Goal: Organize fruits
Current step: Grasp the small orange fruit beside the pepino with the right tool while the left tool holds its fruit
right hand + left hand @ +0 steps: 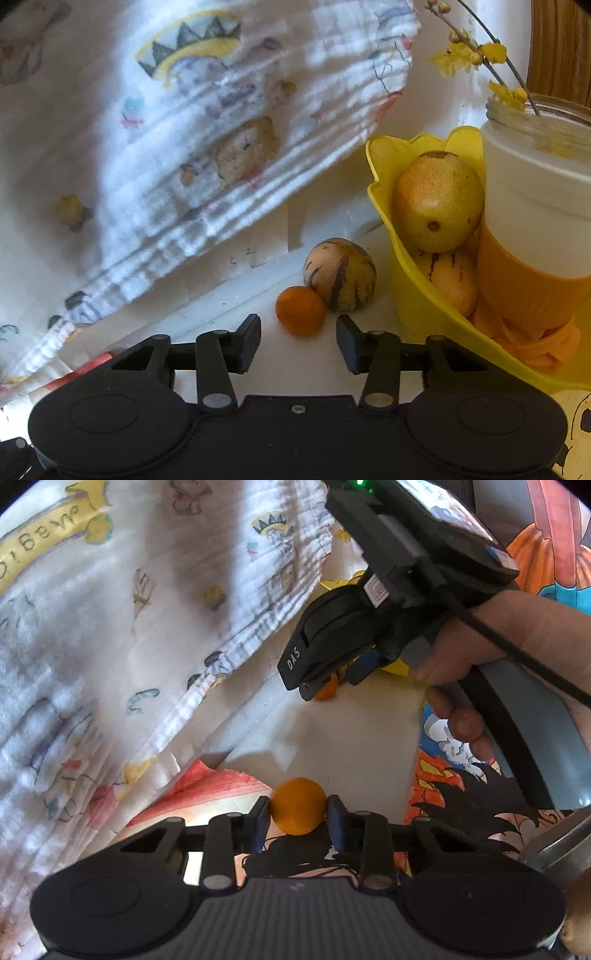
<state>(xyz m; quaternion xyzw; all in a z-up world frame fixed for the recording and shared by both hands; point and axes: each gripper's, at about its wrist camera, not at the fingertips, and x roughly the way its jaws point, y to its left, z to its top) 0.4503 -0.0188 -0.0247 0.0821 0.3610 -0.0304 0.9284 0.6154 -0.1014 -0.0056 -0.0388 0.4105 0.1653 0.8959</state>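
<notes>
A small round orange point(299, 806) sits between the blue pads point(261, 821) of my left gripper point(298, 818), which is shut on it just above a colourful drawing. A second small orange point(301, 310) rests on the white surface beside a striped yellow fruit point(340, 273). My right gripper point(299, 332) straddles this orange from the near side with a gap on both sides, so it is open. In the left wrist view the right gripper point(332, 681), held by a hand, is low over that orange point(327, 691).
A yellow bowl point(384, 177) at the right holds a yellow-green fruit point(437, 199), another striped fruit point(450, 280) and a frosted jar point(535, 177) with an orange sleeve and a flowering twig. A white printed cloth point(184, 129) hangs at the left and back.
</notes>
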